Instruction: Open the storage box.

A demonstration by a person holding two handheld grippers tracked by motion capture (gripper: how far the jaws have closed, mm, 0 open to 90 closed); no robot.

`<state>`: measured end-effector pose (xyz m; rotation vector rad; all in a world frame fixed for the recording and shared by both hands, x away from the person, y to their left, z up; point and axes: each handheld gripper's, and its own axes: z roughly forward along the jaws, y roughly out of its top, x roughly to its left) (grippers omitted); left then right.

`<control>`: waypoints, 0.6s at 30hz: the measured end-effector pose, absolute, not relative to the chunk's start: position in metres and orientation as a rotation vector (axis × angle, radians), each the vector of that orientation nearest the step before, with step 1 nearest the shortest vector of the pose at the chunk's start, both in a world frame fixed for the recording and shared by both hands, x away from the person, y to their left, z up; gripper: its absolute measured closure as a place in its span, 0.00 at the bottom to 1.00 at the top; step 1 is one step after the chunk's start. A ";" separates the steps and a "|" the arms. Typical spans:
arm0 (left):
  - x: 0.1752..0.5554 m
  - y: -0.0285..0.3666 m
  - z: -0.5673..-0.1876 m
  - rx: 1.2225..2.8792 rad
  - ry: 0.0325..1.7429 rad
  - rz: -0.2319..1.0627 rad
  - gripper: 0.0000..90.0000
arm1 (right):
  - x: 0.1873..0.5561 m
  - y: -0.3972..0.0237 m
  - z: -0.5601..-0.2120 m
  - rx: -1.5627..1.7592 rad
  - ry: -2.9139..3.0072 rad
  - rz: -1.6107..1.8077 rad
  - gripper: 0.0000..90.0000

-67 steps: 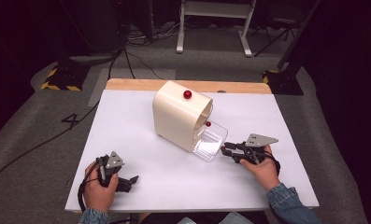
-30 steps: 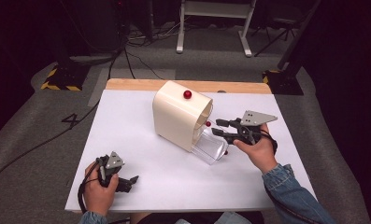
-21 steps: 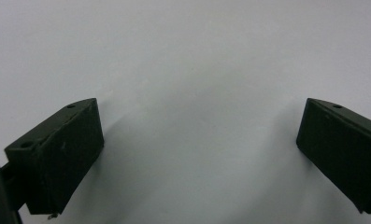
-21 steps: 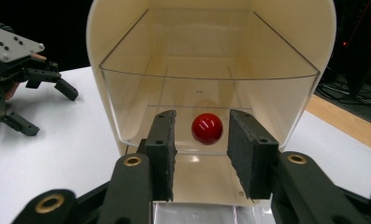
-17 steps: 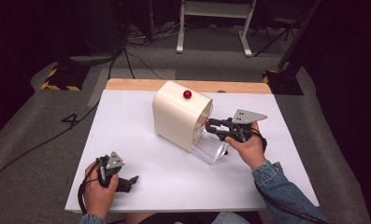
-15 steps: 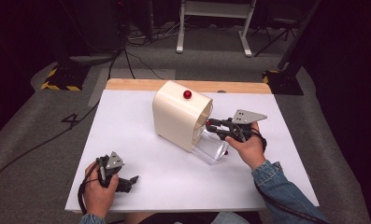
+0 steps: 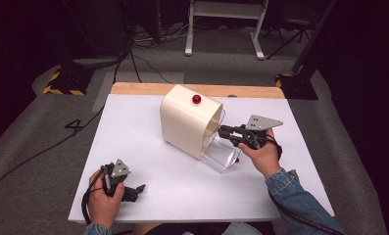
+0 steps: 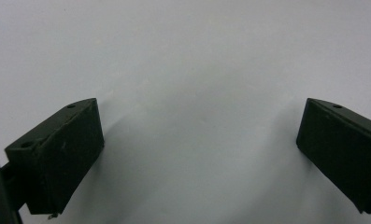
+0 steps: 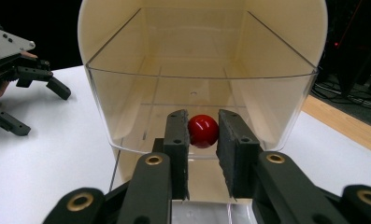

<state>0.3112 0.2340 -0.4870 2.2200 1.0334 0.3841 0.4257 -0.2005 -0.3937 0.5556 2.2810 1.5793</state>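
- I see the white worktop [image 7: 148, 142] carrying a cream bread box [image 7: 187, 120] near its middle, with a clear roll-front lid [image 9: 199, 93] and a red knob on top [image 7: 197, 99].
- My right gripper [image 9: 203, 140] is at the lid's front: fingers nearly closed on the lid's red knob [image 9: 203, 130].
- My left gripper [image 8: 197, 149] rests at the near-left of the worktop, well apart from the box, fingers spread wide, holding nothing.

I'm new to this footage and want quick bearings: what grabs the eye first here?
A cream dispenser-like box with a red knob on top stands mid-table. At its clear drawer, the right gripper closes around a small red knob. The left gripper rests open on the white table near the front edge.
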 end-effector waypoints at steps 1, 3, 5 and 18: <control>0.311 0.234 -0.487 2.220 1.034 0.383 0.01 | 0.425 -0.202 -0.393 0.555 2.282 1.577 0.83; 0.311 0.234 -0.487 2.219 1.033 0.382 0.01 | 0.424 -0.204 -0.393 0.557 2.283 1.577 0.83; 0.311 0.234 -0.487 2.220 1.033 0.381 0.01 | 0.419 -0.210 -0.390 0.556 2.275 1.569 0.83; 0.313 0.235 -0.487 2.224 1.026 0.373 0.01 | 0.398 -0.234 -0.382 0.579 2.252 1.570 0.83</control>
